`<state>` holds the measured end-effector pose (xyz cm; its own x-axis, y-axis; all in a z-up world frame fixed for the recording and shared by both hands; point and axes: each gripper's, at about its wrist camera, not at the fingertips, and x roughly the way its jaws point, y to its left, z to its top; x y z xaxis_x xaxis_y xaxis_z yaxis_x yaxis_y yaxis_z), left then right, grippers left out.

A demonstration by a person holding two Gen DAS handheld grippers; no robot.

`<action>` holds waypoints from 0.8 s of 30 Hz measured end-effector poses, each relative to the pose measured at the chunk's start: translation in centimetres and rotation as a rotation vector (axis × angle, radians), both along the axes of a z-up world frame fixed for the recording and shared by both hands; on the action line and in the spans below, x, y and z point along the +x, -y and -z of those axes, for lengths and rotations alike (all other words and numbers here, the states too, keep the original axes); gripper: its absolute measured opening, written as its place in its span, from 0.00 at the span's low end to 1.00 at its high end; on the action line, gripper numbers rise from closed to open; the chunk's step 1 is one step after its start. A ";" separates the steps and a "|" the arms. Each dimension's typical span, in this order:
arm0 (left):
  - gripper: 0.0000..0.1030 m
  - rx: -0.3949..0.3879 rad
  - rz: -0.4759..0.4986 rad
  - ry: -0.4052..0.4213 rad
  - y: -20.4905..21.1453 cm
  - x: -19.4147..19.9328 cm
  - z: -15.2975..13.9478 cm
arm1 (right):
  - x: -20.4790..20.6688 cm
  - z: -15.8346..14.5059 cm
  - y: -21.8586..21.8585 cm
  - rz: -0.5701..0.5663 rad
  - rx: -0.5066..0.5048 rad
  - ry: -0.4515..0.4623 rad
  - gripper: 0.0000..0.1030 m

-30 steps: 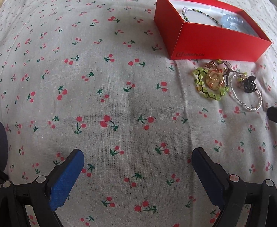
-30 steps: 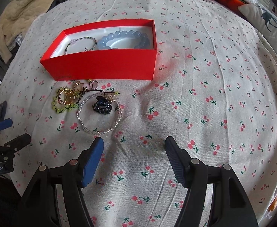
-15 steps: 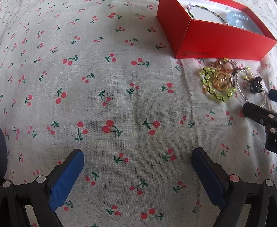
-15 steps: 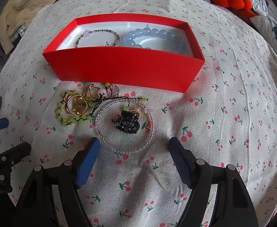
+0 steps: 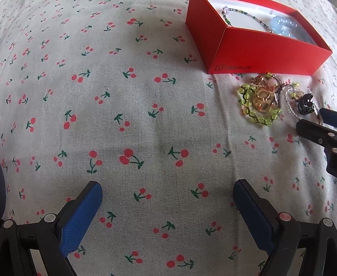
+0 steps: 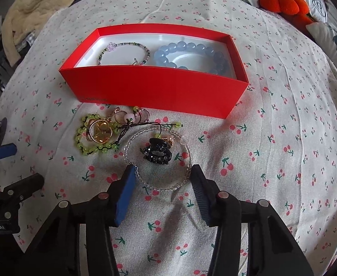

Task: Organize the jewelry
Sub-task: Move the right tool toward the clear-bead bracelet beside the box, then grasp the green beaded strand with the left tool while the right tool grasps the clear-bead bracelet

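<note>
1. The red box (image 6: 154, 87) is set on the cherry cloth (image 6: 272, 161); a blue bead bracelet (image 6: 187, 54) lies inside.
2. The clear bead bracelet (image 6: 161, 185) is straddled by the right gripper (image 6: 162, 174), whose jaws have just been closing, no squeeze seen.
3. A black hair clip (image 6: 157, 154) lies inside that ring.
4. The left gripper (image 5: 167, 193) is held wide apart over bare cloth.

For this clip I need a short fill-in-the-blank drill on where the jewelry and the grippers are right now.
1. The blue bead bracelet lies inside the ____ box.
2. The black hair claw sits within the loop of the ____ bead bracelet.
3. The right gripper has just been closing, with the near arc of that bracelet between its ____ pads.
4. The left gripper hangs open over bare ____-print cloth.

Missing words: red; clear; blue; cherry
</note>
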<state>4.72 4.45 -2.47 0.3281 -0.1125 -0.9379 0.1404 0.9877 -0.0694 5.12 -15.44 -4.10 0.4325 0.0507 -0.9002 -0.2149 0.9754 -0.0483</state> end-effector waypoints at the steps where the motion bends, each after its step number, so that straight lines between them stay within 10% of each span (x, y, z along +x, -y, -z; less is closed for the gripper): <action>1: 0.92 -0.010 0.006 0.005 0.0 -0.2 -0.1 | -0.2 -0.1 0.1 -0.002 0.005 0.000 0.50; 15: 0.71 -0.185 0.188 0.130 4.1 0.6 -1.1 | -1.7 -3.1 2.7 0.028 0.063 0.041 0.51; 24: 0.35 -0.361 0.000 0.077 2.0 3.6 -0.1 | -2.1 -3.8 4.6 0.055 0.078 0.047 0.51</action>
<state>8.31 2.50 -2.42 0.3964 -0.4317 -0.8102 0.1591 0.9015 -0.4024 3.06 -20.03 -0.32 0.4784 0.0947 -0.8730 -0.1597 0.9870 0.0195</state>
